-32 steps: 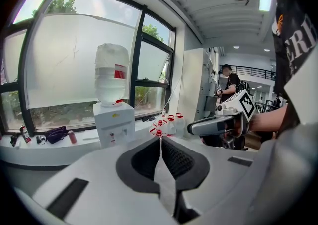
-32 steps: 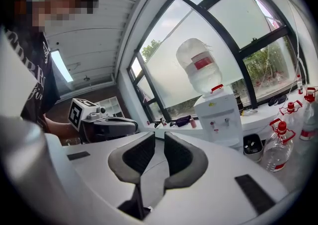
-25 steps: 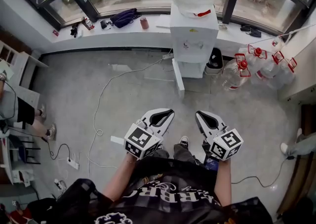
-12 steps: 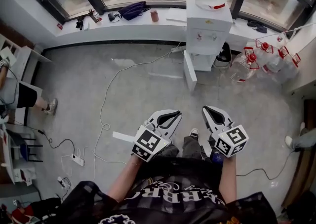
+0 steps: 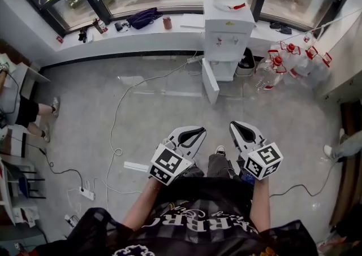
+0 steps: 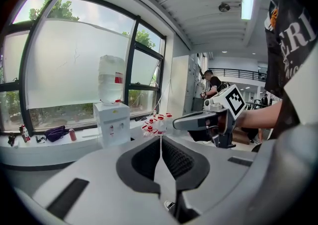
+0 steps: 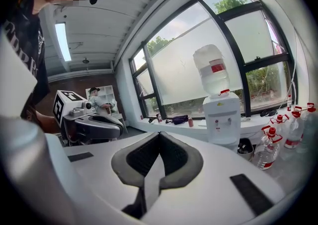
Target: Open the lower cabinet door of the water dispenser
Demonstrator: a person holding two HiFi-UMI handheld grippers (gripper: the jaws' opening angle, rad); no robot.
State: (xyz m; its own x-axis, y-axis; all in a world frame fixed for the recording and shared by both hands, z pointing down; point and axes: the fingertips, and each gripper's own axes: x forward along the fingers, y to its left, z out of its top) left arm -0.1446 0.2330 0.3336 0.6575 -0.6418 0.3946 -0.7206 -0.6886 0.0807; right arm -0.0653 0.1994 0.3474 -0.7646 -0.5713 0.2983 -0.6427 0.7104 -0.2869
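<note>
Bottom centre of head view: blk short-sleeve tee (image 5: 192, 224) w/ big wht lettering across the chest, dark trousers (image 5: 218, 165) just above it in frame, and a dark shoe (image 5: 221, 151) w/ wht trim. Left gripper (image 5: 195, 131) and right gripper (image 5: 237, 127), lower centre, are both lt-grey moulded shells w/ blk lining round the jaw cut-out, each w/ a wht cube (image 5: 168, 164) of blk square markers at the rear. In left gripper view the pads (image 6: 180, 159) at centre are blk and ribbed, w/ a blk rectangular strip (image 6: 67, 198) on the shell at lower left.
</note>
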